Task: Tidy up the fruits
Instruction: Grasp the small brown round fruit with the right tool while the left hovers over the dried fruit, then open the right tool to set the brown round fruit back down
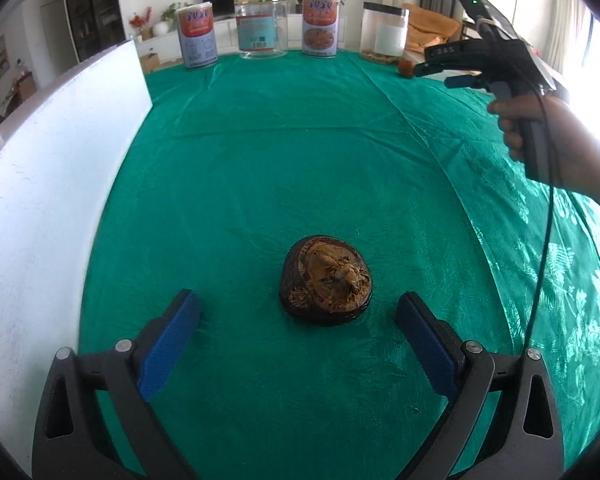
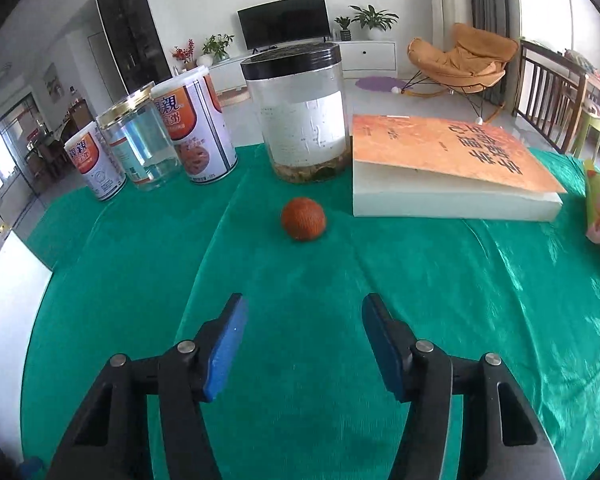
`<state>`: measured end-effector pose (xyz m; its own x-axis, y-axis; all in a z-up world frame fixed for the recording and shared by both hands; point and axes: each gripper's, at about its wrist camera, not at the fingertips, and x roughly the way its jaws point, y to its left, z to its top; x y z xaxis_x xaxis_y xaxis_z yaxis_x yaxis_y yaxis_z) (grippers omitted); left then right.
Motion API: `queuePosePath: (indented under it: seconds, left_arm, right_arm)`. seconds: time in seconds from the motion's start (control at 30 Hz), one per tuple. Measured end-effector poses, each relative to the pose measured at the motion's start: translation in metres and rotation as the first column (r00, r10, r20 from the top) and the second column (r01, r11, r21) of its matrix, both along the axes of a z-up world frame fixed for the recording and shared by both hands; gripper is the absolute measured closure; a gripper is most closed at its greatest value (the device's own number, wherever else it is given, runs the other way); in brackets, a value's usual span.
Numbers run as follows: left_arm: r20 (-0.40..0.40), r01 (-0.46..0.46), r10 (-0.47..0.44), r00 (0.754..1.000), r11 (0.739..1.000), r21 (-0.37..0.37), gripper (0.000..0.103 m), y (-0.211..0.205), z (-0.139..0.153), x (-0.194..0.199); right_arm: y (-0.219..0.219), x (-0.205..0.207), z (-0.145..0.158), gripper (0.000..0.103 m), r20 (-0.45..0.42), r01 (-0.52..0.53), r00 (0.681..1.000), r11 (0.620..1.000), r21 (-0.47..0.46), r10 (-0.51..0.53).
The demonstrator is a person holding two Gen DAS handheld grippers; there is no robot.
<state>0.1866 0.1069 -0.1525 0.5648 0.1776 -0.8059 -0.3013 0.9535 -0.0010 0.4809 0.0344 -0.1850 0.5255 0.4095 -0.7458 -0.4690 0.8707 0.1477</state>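
A dark brown dried fruit [image 1: 326, 280] lies on the green cloth, just ahead of my left gripper [image 1: 298, 308], which is open and empty with a finger on each side of it. A small round orange-red fruit [image 2: 303, 219] lies on the cloth ahead of my right gripper [image 2: 302, 308], which is open and empty and well short of it. The same small fruit [image 1: 405, 68] shows at the far right in the left wrist view, just past the right gripper [image 1: 432, 74].
Two printed cans [image 1: 198, 36] [image 1: 320, 26], a clear jar [image 1: 261, 26] and a black-lidded jar [image 2: 304, 114] stand along the far edge. A white box with an orange book [image 2: 452, 168] lies at the right. A white board [image 1: 52, 184] stands at the left.
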Motion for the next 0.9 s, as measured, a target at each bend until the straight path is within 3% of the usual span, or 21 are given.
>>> queuePosePath:
  seconds: [0.1, 0.17, 0.27, 0.37, 0.5, 0.77, 0.9]
  left_arm:
    - [0.000, 0.000, 0.000, 1.000, 1.000, -0.001, 0.003, 0.001, 0.000, 0.000]
    - [0.000, -0.001, 0.001, 1.000, 1.000, 0.000, 0.003, 0.001, 0.000, 0.001]
    - [0.000, -0.001, 0.001, 1.000, 1.000, 0.000, 0.003, 0.000, -0.001, 0.000]
    - [0.000, -0.001, 0.001, 1.000, 1.000, 0.001, 0.003, -0.001, -0.001, 0.000]
    - [0.000, -0.001, 0.001, 1.000, 1.000, 0.001, 0.003, 0.000, -0.001, 0.000]
    - [-0.001, -0.001, 0.001, 1.000, 1.000, 0.002, 0.002, 0.000, -0.002, 0.001]
    - [-0.001, -0.002, 0.002, 1.000, 1.000, 0.003, 0.002, 0.000, -0.001, 0.001]
  right_arm:
    - [0.018, 0.026, -0.001, 0.044, 0.012, 0.009, 1.000, 1.000, 0.014, -0.009]
    - [0.033, 0.041, -0.008, 0.044, -0.004, 0.008, 1.000, 1.000, -0.026, -0.008]
    - [0.044, 0.049, -0.011, 0.073, -0.010, -0.008, 1.000, 0.996, -0.087, 0.008]
    - [0.027, 0.031, 0.003, 0.073, -0.009, -0.031, 0.999, 0.999, -0.009, 0.031]
    - [-0.009, -0.037, 0.018, 0.073, -0.068, -0.119, 0.990, 0.992, 0.047, 0.122]
    - [-0.076, -0.242, 0.012, 0.073, -0.123, -0.198, 0.973, 0.980, -0.018, 0.194]
    - [-0.083, -0.294, -0.007, 0.072, -0.122, -0.175, 0.978, 0.984, -0.044, 0.168]
